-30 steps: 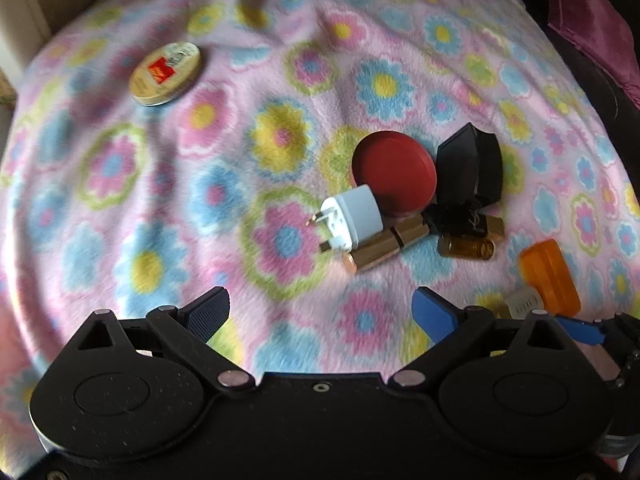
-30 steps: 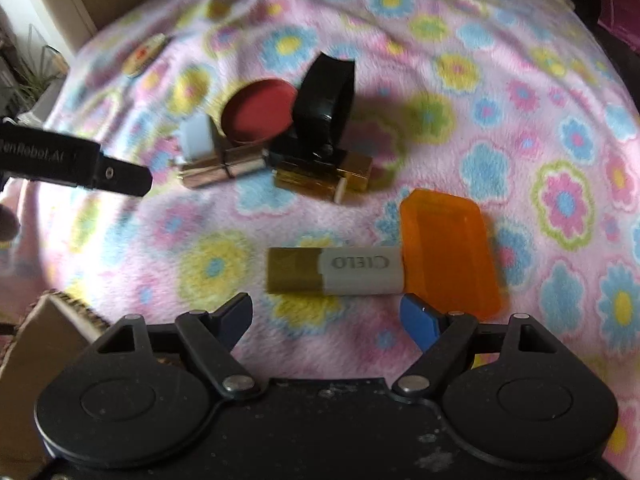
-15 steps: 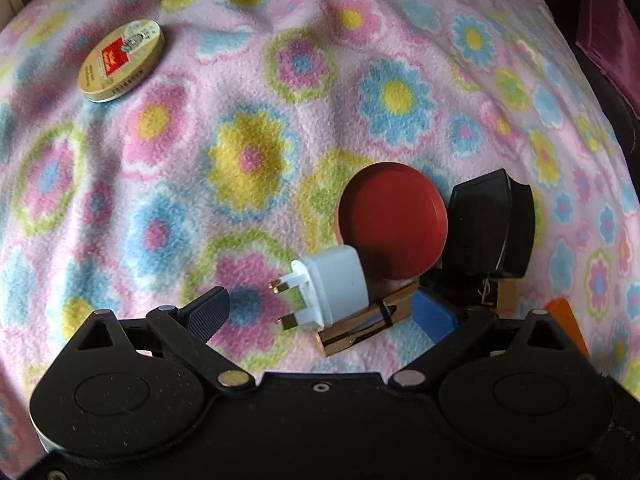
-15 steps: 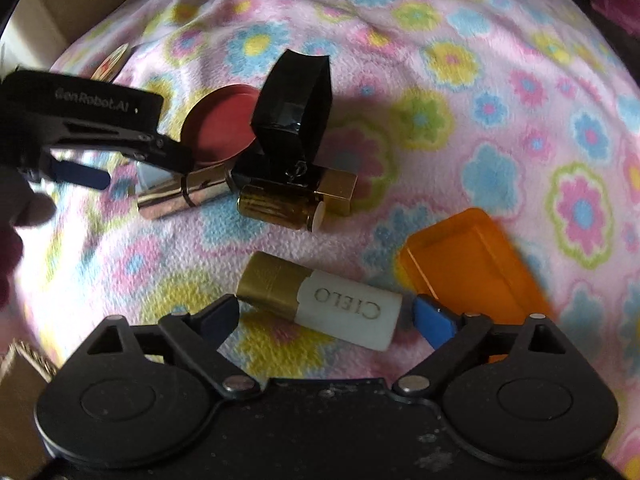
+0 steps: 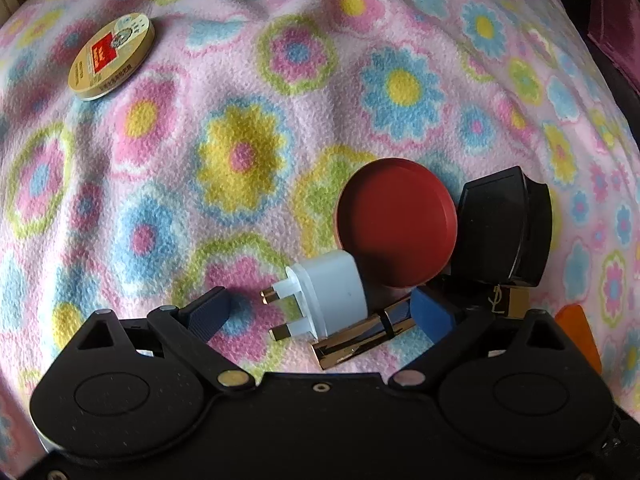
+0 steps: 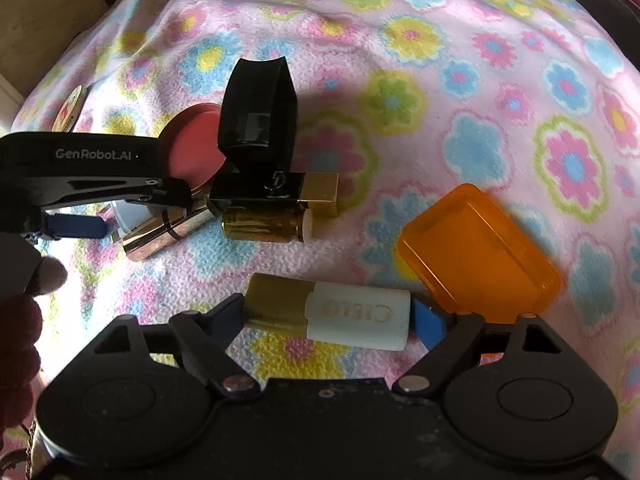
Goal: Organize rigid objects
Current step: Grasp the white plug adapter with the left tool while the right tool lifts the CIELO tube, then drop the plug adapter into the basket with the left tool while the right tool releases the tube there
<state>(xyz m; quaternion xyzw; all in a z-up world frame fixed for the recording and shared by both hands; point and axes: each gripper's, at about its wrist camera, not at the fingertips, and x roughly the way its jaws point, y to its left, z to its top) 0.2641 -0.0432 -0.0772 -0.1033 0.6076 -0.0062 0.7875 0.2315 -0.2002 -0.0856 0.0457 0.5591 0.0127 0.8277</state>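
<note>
Left gripper [image 5: 320, 312], jaws closing around the white three-pin plug adapter [image 5: 326, 294], may knock the gold tube [image 5: 360, 340] at its 5 o'clock. Right gripper [image 6: 328, 320], jaws closing astride the white-and-gold cylinder [image 6: 332, 314], may roll it.

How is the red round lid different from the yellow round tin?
The red round lid is plain and leans tilted against the white plug; the yellow round tin has a red label and lies flat, alone, far from the clutter. Both are round, resting on the flowery blanket.
</note>
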